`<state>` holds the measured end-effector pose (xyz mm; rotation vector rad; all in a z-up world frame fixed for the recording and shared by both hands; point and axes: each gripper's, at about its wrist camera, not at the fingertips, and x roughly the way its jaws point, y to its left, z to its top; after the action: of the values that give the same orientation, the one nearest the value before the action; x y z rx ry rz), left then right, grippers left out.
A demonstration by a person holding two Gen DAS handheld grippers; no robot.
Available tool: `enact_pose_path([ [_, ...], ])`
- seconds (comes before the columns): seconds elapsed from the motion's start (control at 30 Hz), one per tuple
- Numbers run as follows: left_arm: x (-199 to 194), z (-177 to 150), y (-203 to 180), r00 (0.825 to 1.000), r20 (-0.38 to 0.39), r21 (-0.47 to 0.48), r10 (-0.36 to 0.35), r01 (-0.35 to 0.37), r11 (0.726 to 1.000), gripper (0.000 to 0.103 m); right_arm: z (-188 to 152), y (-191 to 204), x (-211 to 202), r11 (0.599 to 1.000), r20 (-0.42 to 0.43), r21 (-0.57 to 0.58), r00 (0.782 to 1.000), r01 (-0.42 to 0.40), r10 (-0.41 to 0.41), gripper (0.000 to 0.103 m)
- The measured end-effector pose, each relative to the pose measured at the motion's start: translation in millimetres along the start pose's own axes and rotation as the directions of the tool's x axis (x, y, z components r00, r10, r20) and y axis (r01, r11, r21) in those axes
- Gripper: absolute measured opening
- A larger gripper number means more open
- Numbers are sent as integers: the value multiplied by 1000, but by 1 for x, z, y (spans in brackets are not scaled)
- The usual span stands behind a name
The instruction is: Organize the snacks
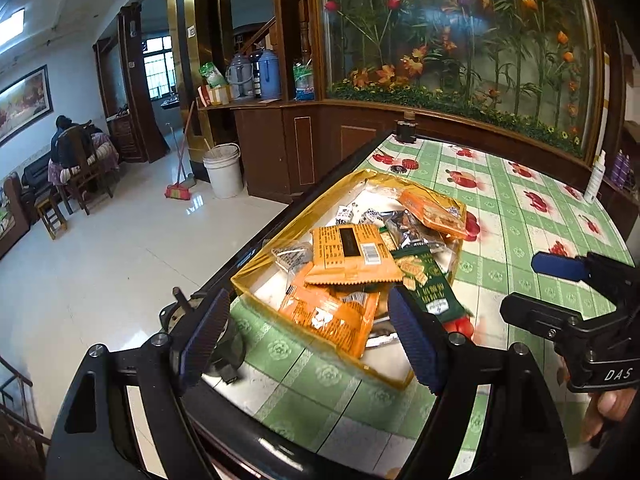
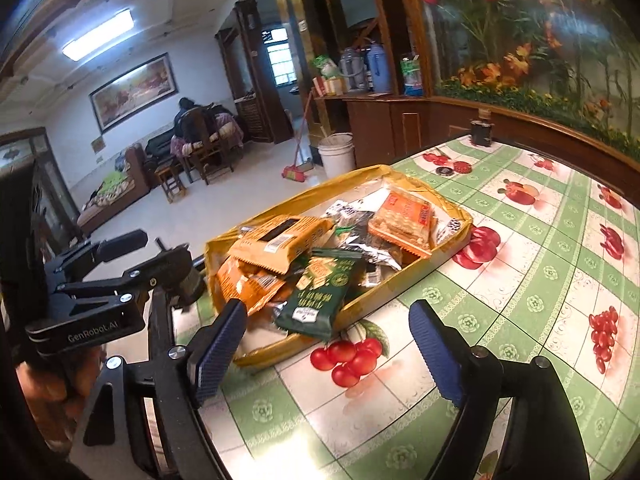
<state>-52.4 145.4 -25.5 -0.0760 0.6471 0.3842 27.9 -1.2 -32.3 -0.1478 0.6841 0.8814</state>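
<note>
While both tools are hanging over the near edge of the table (image 2: 520,240), the left tool (image 1: 316,336) and the right tool (image 2: 328,348) are standing wide open and holding nothing. Just beyond them the golden tray (image 1: 256,264) is sitting near the table's left edge, heaped with snacks: orange packets (image 1: 352,252), a green packet (image 2: 316,300) overhanging the near rim, silver wrappers (image 2: 360,240) farther in. The sorting is probably between picks; next, one tool is needing to close on a loose packet.

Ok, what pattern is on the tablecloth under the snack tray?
Green and white checks with red fruit prints on the tablecloth, clearest in the right wrist view.
</note>
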Motion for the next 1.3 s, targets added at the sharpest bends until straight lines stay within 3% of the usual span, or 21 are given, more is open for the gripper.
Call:
enact_pose_path([
  [0.2,-11,-16,4,1000,-21,34,-10,10,999,83,-6,27,2,986,-68,-162,997,-43,32,86],
  [0.4,-25,-26,12,1000,-7,42,-12,12,999,83,-8,52,8,956,-98,-294,995,-21,-8,86],
  [0.7,-45,-22,17,998,61,33,-25,23,999,83,7,62,-5,936,-62,-353,998,1,-25,86],
  [1.3,-58,-16,18,996,85,49,-3,-1,999,83,22,70,-23,918,-21,-395,1000,-26,19,86],
])
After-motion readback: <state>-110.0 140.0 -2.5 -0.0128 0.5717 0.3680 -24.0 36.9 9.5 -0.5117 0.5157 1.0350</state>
